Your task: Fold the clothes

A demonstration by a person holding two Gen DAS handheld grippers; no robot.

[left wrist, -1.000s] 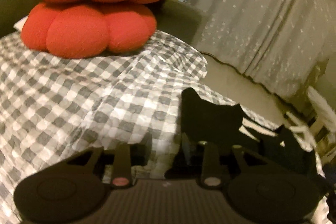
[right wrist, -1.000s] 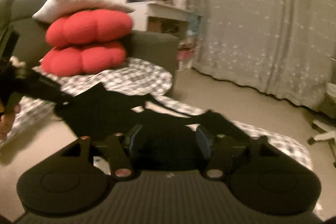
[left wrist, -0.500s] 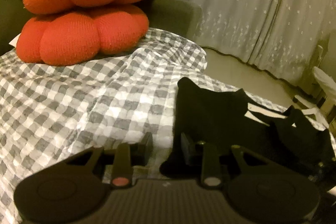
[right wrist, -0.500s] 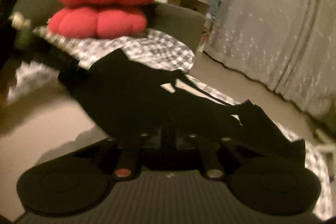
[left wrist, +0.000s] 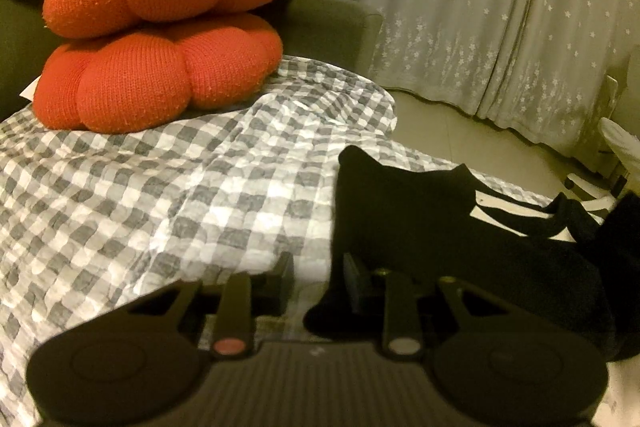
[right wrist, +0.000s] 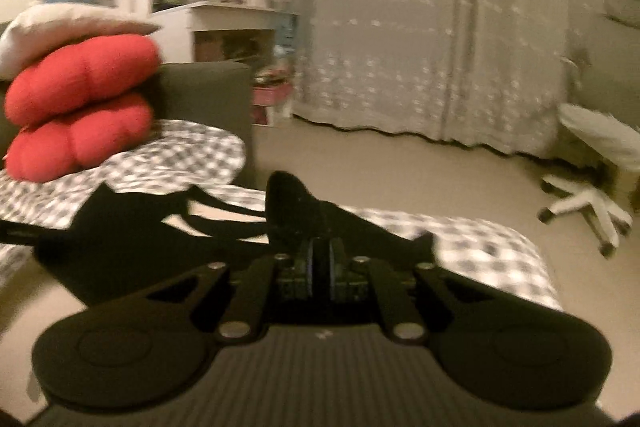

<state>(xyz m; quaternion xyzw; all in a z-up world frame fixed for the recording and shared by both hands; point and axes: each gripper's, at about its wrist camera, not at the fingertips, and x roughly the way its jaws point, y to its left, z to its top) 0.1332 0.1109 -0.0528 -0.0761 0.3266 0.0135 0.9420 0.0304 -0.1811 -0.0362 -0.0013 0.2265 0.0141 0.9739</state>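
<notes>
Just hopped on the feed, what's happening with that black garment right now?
A person with a gripper in each hand is folding a black garment spread on a checked cover. The right gripper is shut on a pinched-up bit of the garment, which stands in a peak above its jaws. The left gripper sits at the garment's edge, jaws apart, with nothing visibly clamped. Two red cushions sit stacked behind, out of the way.
</notes>
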